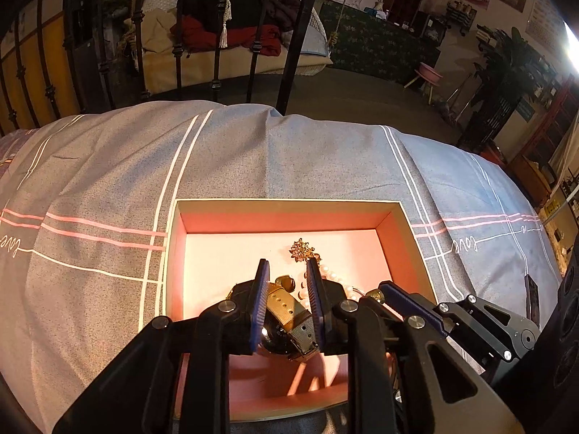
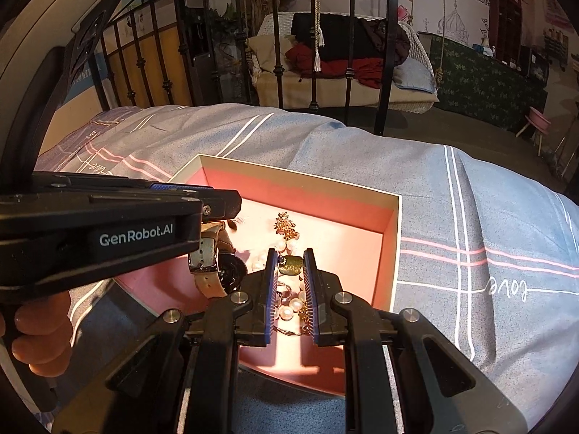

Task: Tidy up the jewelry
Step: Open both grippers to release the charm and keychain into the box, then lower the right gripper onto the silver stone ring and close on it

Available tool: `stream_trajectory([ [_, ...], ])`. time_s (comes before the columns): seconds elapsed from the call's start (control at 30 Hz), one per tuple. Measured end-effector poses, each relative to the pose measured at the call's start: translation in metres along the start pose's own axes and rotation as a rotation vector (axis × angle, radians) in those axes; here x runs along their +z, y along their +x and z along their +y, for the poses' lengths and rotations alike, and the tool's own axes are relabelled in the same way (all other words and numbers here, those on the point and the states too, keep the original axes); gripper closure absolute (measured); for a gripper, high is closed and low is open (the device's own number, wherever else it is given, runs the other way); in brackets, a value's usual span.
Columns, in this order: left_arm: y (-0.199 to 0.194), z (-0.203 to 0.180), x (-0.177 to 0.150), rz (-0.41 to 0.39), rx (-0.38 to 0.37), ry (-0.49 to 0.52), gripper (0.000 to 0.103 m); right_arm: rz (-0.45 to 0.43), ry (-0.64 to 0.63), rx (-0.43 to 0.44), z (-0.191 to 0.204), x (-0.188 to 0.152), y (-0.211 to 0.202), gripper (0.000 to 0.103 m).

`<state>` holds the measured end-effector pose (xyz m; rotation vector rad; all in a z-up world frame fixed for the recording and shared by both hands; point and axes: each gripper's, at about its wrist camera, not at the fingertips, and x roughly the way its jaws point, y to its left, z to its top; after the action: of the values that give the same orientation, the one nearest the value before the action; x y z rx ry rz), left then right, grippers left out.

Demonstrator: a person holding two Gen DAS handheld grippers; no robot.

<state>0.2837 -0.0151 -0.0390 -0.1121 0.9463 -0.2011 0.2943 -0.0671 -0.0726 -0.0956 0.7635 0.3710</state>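
A pink-lined open box [image 1: 286, 217] [image 2: 392, 238] lies on the bed. In it are a gold floral brooch [image 1: 302, 249] [image 2: 286, 226], a pearl necklace [image 1: 334, 278] [image 2: 289, 311] and a green pendant [image 2: 291, 266]. My left gripper [image 1: 286, 275] is over the box, its jaws closed on the beige strap of a watch [image 1: 286, 314] [image 2: 217, 264], which hangs below it. My right gripper [image 2: 289, 264] is low over the pearls and pendant, its jaws narrowly apart around them; whether it grips them I cannot tell. It also shows in the left wrist view [image 1: 398, 296].
The box rests on a grey-blue bedspread [image 1: 289, 155] [image 2: 470, 199] with white and pink stripes. A black iron bed frame [image 1: 289, 36] [image 2: 387, 54] stands at the far edge. Beyond it are a swing seat with clothes [image 1: 235, 25] and a pink stool [image 1: 429, 74].
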Motion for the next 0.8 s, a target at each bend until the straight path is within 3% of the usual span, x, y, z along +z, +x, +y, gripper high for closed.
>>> stream_trajectory([
  [0.17,-0.012,0.000,-0.002,-0.033,0.001,0.008,0.051,0.007,-0.023,-0.003,0.005,-0.001,-0.004,0.086],
  [0.23,-0.019,-0.001,-0.004,-0.054,0.001,0.008,0.043,-0.001,-0.023,-0.009,0.007,-0.001,-0.009,0.071],
  [0.27,-0.023,0.000,-0.005,-0.064,-0.002,0.003,0.038,-0.012,-0.023,-0.016,0.008,-0.002,-0.013,0.050],
  [0.3,-0.027,0.000,-0.007,-0.072,-0.007,-0.001,0.035,-0.025,-0.022,-0.027,0.009,-0.002,-0.019,0.021],
  [0.33,-0.032,0.000,-0.010,-0.080,-0.011,-0.004,0.029,-0.042,-0.020,-0.032,0.010,-0.004,-0.025,0.011],
  [0.37,-0.037,0.000,-0.013,-0.091,-0.014,-0.005,0.024,-0.057,-0.020,-0.019,0.011,-0.005,-0.032,0.007],
  [0.6,-0.076,0.001,-0.057,-0.132,-0.086,-0.007,0.020,-0.061,0.002,-0.003,0.015,-0.050,-0.069,0.007],
  [0.8,-0.081,-0.003,-0.106,-0.085,-0.112,0.005,0.020,0.058,0.037,0.030,0.015,-0.090,-0.060,0.007],
])
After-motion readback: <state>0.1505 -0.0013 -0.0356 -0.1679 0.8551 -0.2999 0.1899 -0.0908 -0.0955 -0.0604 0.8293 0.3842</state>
